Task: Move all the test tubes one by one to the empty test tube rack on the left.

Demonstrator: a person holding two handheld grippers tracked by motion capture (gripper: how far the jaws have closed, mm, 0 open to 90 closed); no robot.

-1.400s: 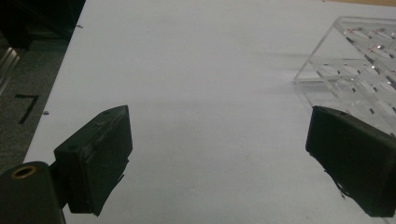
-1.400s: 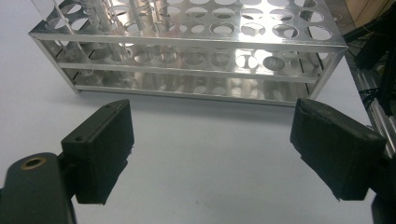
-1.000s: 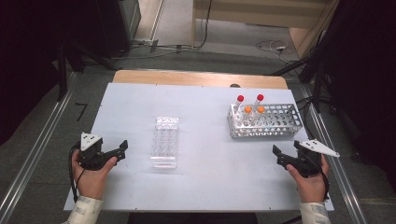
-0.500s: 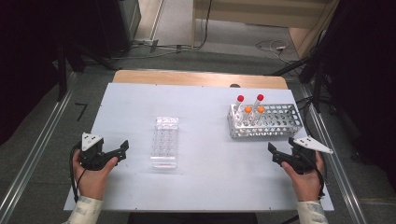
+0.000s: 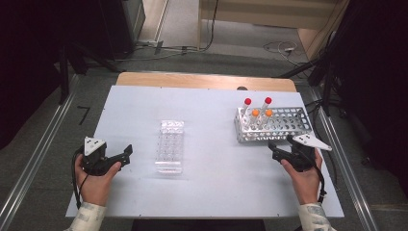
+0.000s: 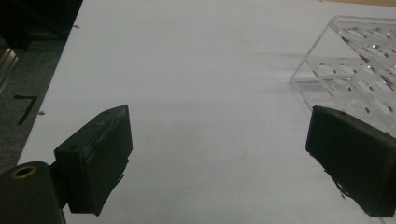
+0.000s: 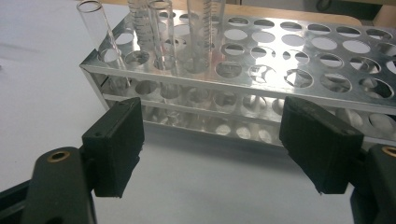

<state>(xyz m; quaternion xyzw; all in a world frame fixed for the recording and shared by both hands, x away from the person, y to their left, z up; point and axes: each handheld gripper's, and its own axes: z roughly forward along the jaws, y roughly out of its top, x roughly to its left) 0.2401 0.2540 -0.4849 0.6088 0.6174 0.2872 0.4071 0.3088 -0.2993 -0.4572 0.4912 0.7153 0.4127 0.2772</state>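
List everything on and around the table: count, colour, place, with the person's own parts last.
Table: one, white top with a wooden strip along the far edge.
Metal rack: one, silver, many round holes, right side of the table.
Red-capped tubes: two, clear with red caps, standing at the rack's left end.
Orange-capped tubes: two, clear with orange caps, just in front of the red ones.
Clear rack: one, see-through plastic, no tubes in it, left of the table's middle.
Cables: several, on the grey floor beyond the table.
Left gripper: one, black, jaws open, near the clear rack.
Right gripper: one, black, jaws open, nothing between them, just short of the metal rack.
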